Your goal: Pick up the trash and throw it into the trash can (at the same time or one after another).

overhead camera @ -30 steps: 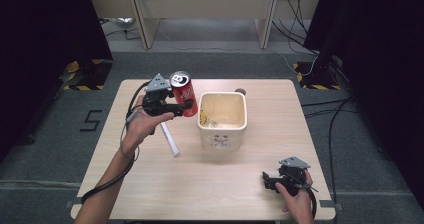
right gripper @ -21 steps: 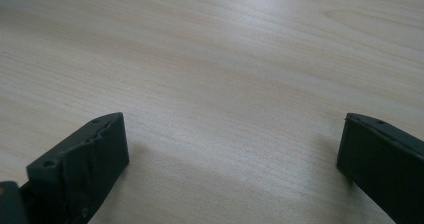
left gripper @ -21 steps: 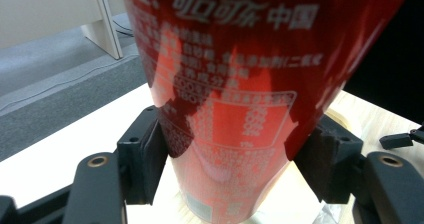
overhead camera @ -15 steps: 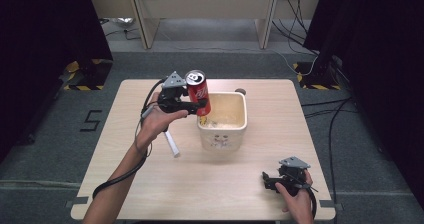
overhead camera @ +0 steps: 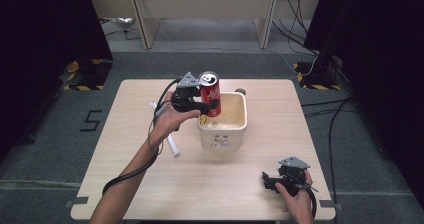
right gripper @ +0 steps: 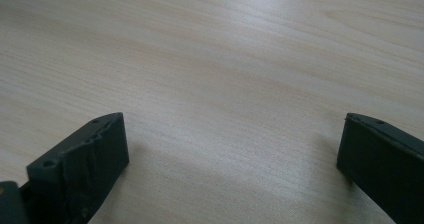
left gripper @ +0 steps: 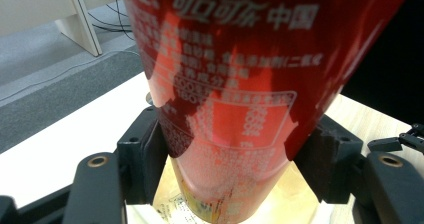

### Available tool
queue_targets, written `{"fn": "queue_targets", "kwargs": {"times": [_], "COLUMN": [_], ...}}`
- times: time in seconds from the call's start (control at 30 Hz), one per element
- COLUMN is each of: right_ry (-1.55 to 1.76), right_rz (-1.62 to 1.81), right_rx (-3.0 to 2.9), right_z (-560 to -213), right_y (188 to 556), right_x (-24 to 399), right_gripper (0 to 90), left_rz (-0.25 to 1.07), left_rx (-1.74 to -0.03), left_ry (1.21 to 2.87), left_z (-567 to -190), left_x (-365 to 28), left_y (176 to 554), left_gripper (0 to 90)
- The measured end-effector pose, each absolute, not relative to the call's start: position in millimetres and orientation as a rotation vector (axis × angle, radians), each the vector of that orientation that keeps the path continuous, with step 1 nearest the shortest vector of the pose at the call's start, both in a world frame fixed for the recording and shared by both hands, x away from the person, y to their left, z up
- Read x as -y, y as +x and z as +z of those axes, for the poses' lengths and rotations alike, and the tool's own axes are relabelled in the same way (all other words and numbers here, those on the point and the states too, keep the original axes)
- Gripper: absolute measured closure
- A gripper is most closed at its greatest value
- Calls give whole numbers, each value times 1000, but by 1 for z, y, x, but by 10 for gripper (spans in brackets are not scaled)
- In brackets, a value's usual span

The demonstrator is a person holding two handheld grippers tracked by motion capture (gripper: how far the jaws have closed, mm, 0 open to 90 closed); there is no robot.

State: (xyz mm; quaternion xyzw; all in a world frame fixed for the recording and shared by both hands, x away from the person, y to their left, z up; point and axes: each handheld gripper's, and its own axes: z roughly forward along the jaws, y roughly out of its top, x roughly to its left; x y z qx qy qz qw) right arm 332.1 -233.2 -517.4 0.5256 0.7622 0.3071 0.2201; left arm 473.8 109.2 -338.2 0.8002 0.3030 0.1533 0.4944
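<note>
Above the cream bin's (overhead camera: pixel 223 132) left rim, near the bench's (overhead camera: pixel 125 149) far edge, your left gripper (overhead camera: pixel 204 102) fingers clamp the red cola can (overhead camera: pixel 210 94) mid-body. It's light, smooth and dentable, so squeeze gently. Your right gripper (overhead camera: pixel 270 180) fingers stand open, empty.

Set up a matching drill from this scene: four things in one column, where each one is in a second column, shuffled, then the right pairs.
Things:
1. can
2. bin
3. white tube
4. right gripper

Places:
A. lying flat on the table, left of the bin
B. standing at mid-table
C. clamped in the left gripper, over the bin's left rim
D. near the table's front right corner, jaws apart over bare wood

Pairs: 1-C, 2-B, 3-A, 4-D
</note>
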Motion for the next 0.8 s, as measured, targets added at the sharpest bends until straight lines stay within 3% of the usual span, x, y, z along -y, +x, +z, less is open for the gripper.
{"fn": "queue_targets", "kwargs": {"times": [0.8], "right_ry": [1449], "right_rz": [851], "right_rx": [-2111], "right_z": [-518], "right_y": [332], "right_x": [233], "right_gripper": [3], "left_rz": [350], "left_rx": [-740], "left_ry": [1996], "left_z": [-366], "left_x": [-86], "left_y": [483], "left_gripper": [342]}}
